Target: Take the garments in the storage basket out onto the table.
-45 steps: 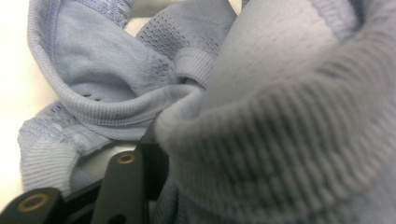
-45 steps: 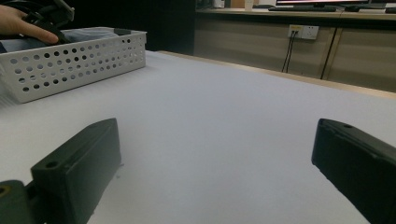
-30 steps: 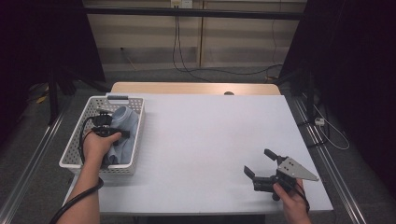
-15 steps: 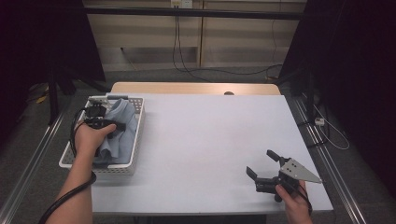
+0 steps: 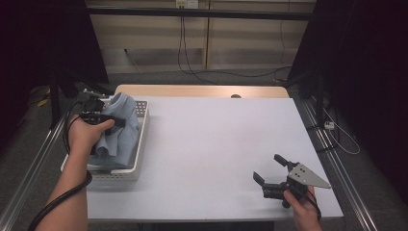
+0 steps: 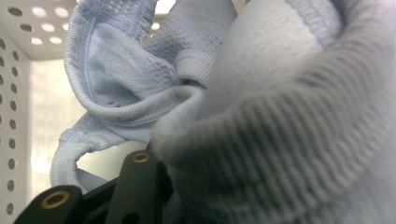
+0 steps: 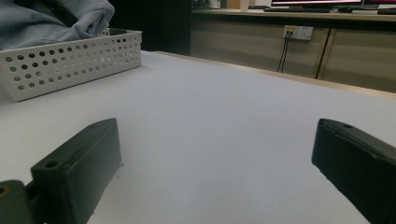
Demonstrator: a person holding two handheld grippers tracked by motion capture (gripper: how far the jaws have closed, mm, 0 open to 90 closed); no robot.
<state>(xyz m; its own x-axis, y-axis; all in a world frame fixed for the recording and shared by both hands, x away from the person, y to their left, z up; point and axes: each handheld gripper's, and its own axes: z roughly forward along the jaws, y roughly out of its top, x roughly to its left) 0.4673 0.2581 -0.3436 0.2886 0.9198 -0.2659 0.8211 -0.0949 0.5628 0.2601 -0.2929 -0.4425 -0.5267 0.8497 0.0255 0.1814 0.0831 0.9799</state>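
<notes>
High view: the left tongs pinch a bunch of the light blue garment above the white perforated basket, which sits at the near left corner of the desk. The grip is taken at the top of the cloth, probably so that its weight hangs down and the rest slides out of the basket rather than dragging it along; the lower folds lie inside the basket, draped against its right wall. Well to the right of the basket, near the desk's front edge, the right tongs rest low with their jaws spread and nothing between them, pointed towards the basket as if waiting to take a second hold. Between the basket and those tongs the desk is bare, a broad space for spreading the garment. Beyond the basket's left wall the desk ends almost at once, so any swing that way would leave the desk.

Left gripper view: ribbed knit and a rolled hem of the garment crowd over the black jaws, which bite into the cloth; the basket's holed wall stands close behind on the left.

Right gripper view: the two jaws stand wide apart over the bare desk. Far off on the left is the basket, with the garment heaped above its rim; the surface between is unobstructed.
</notes>
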